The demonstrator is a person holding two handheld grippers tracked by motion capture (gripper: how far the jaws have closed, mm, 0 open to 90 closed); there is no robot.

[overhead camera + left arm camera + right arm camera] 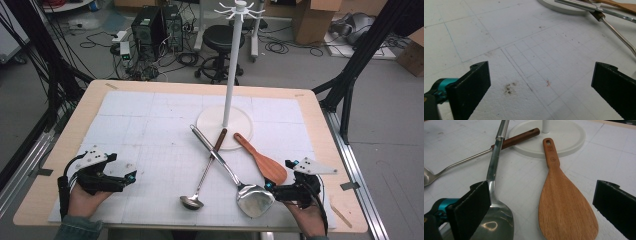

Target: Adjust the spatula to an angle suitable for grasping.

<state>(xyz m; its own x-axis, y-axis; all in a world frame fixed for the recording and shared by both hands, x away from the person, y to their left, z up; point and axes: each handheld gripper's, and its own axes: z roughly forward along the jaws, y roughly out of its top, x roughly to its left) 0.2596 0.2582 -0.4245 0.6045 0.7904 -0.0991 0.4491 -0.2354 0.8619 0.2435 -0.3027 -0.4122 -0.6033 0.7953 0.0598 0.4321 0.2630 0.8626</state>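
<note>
**Wooden spatula lies between the spread jaws of the right tongs, untouched**

Wooden spatula (pixel 565 205) flat on the white mat of the bench (pixel 60 200), blade toward the person, handle end resting on the round base of the white rack stand (pixel 227 112). In the right gripper view its blade sits between the two black jaws, nearer the middle, with clear mat on either side; no pad touches it.

Right tongs (pixel 272 187): jaws wide apart, holding nothing. Held low over the near right corner of the mat, tips just beside the spatula blade. The left-hand jaw in its own view stands over the neck of the steel turner (pixel 495 182), whose blade lies directly beside the wooden one; contact there cannot be told.

Left tongs (pixel 132 176): jaws wide apart, empty, over bare mat at the near left, well apart from all the utensils.

Steel ladle (pixel 200 185) with a dark wooden handle lies crossed under the turner's handle, bowl toward the person, handle tip on the stand's base. Ladle and turner form an X left of the spatula.
</note>
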